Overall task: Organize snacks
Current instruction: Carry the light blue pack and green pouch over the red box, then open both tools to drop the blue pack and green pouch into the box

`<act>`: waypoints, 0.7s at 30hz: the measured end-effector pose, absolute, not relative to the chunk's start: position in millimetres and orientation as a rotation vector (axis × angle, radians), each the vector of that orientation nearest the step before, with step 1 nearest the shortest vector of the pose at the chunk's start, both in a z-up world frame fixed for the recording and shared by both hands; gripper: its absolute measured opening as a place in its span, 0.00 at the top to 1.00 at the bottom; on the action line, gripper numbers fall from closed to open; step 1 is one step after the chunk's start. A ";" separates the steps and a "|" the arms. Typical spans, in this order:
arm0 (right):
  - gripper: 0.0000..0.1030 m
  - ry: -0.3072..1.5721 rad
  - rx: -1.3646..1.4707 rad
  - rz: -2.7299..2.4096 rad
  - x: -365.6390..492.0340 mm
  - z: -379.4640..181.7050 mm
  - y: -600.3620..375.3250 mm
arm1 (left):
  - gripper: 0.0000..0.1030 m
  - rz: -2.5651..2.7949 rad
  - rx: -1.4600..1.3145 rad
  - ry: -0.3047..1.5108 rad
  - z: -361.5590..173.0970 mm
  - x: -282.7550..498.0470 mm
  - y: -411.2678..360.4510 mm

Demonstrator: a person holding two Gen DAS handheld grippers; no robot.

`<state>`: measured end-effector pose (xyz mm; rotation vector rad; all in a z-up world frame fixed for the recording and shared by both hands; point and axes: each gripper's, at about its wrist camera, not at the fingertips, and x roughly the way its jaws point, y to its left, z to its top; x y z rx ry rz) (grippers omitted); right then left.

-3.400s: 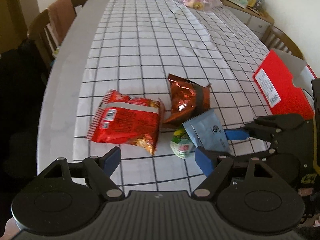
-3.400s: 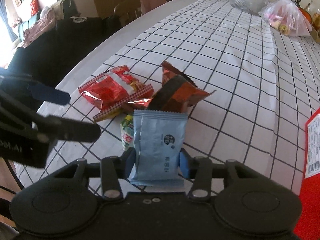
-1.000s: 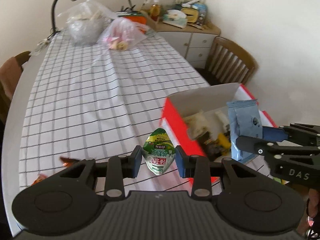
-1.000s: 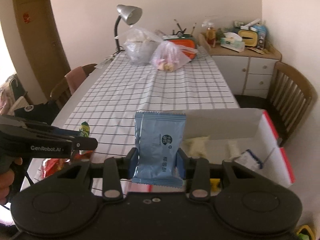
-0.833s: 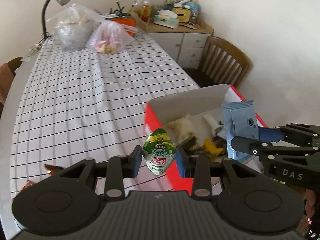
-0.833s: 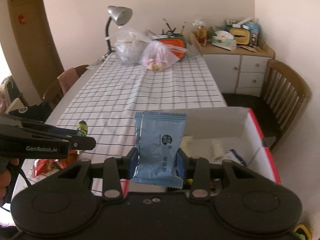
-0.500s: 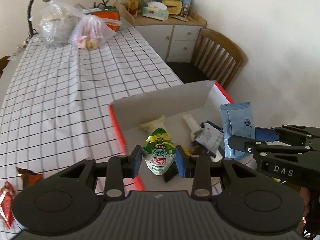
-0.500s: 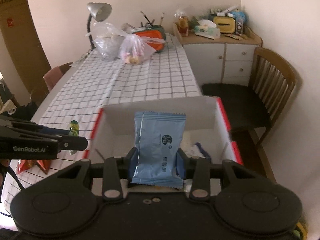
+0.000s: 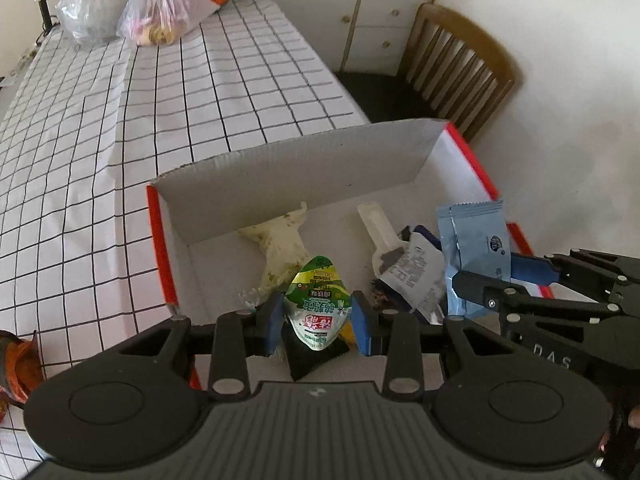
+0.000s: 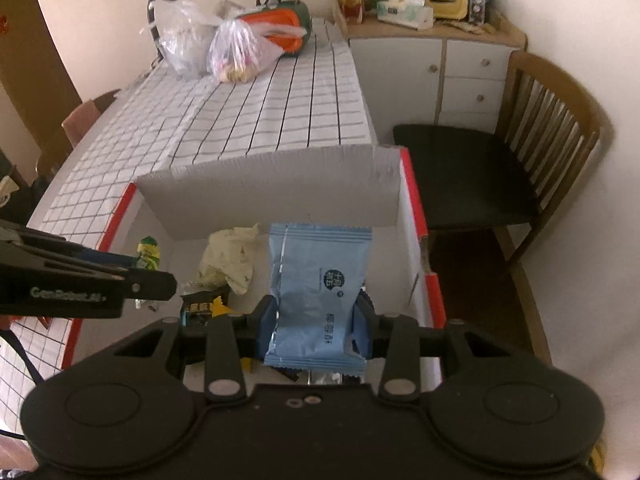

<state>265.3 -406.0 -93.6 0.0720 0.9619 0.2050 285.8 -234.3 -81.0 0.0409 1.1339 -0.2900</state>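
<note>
My left gripper [image 9: 318, 322] is shut on a small green snack packet [image 9: 318, 312] and holds it over the near left part of an open red and white cardboard box [image 9: 304, 172]. My right gripper [image 10: 316, 322] is shut on a light blue snack packet [image 10: 318, 280] and holds it upright over the same box [image 10: 272, 196]. In the left wrist view the blue packet [image 9: 474, 248] hangs over the box's right side. The box holds several snacks: a pale yellow packet [image 9: 280, 240], a clear wrapped bar [image 9: 378, 226] and dark wrappers [image 10: 204, 304].
The box stands at the near end of a checked tablecloth [image 9: 120, 100]. An orange snack bag [image 9: 16, 364] lies on the cloth to the left. Plastic bags [image 10: 236, 52] sit at the far end. A wooden chair [image 10: 540, 140] and a white cabinet [image 10: 440, 56] stand to the right.
Both grippers carried their packets from the snack pile on the cloth rightward to above the box. In the last half second they came in lower and closer over it.
</note>
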 end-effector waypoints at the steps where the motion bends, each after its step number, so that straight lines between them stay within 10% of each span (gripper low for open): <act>1: 0.63 0.975 0.067 0.208 269.6 -97.2 -404.9 | 0.66 -0.283 0.042 1.148 -85.1 290.7 -235.8; 21: 0.59 1.087 0.042 0.278 303.0 -124.4 -400.8 | 0.66 -0.207 0.053 1.335 -132.7 333.4 -245.0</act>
